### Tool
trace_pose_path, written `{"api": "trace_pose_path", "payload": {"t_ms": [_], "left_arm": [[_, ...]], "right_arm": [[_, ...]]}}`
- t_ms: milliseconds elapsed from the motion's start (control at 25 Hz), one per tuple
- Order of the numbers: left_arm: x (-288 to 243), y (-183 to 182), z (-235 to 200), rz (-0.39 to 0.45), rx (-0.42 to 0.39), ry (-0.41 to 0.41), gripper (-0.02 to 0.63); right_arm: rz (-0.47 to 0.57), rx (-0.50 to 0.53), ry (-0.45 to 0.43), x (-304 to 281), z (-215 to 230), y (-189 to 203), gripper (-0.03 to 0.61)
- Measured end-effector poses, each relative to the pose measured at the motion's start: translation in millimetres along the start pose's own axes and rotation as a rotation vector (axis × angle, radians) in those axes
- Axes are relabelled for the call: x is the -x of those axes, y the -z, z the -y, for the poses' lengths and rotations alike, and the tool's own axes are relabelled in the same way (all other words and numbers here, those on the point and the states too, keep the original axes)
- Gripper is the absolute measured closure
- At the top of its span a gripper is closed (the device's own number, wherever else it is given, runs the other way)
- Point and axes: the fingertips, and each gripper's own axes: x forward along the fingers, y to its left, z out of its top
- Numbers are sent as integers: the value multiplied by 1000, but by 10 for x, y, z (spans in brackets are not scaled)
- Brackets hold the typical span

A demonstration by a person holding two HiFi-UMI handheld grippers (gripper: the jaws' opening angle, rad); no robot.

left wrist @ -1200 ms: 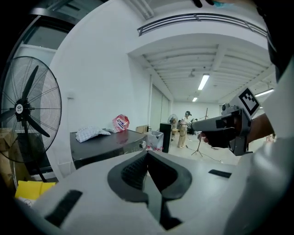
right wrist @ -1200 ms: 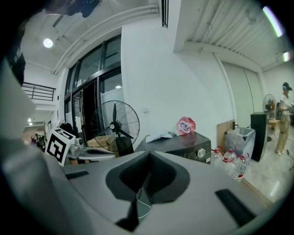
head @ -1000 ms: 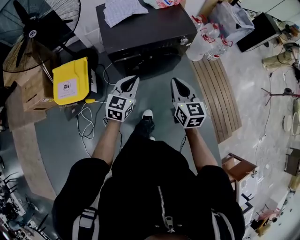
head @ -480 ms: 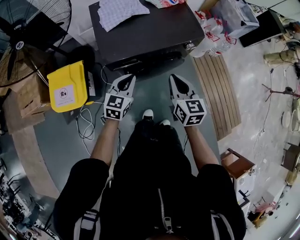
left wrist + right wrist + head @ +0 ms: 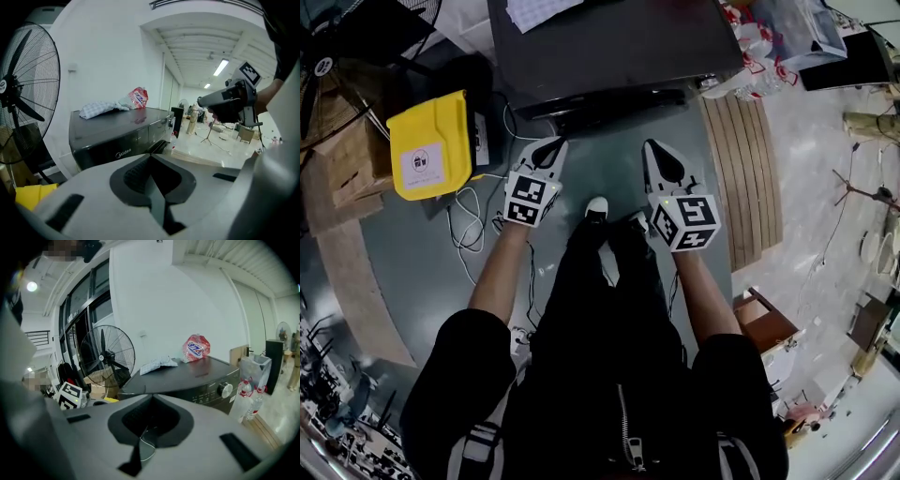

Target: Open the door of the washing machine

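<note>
The dark washing machine (image 5: 609,47) stands just ahead of me, its front edge (image 5: 609,101) facing both grippers. My left gripper (image 5: 551,142) is shut and empty, a short way before the machine's left front. My right gripper (image 5: 649,145) is also shut and empty, before the right front. In the left gripper view the machine (image 5: 117,136) fills the middle behind the shut jaws of the left gripper (image 5: 150,157). In the right gripper view the right gripper (image 5: 151,397) sits below the machine's control panel and knob (image 5: 225,390). The door itself is hidden behind the jaws.
A checked cloth (image 5: 539,11) and a red bag (image 5: 196,348) lie on the machine. A yellow box (image 5: 431,145), loose cables (image 5: 469,220) and a standing fan (image 5: 107,357) are on the left. Water bottles (image 5: 750,56) and a wooden pallet (image 5: 741,169) are on the right.
The person has stepped closer to the machine. Both grippers have sunk and come forward toward its front, both still shut.
</note>
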Motion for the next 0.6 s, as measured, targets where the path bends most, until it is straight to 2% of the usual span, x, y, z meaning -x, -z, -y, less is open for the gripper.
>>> {"api": "trace_pose_path", "payload": {"t_ms": [120,160,200,320,480,600], "left_arm": [[-166,242,-135,-29,-4,-11,607],[-227,312,-161,-38,2,-9,544],[-288,379,-175,-48,12,-4,509],[-489,584,-196,-85,32,15,502],[-785,914,-210,-128,75,55,426],[-1006,1156,-247,-152,118,77,402]], "right_arm": [[-15,-11,-3,-136,39,113,574],[-21,-17,-4,-171,61,158,574],[-28,-23,-5,-198,84,204,574],[-50,-31,-11,-248,151,327,574],[-80,-22,-18,-285,227,482,574],[-97,-26,-11,-305,310,566,574]]}}
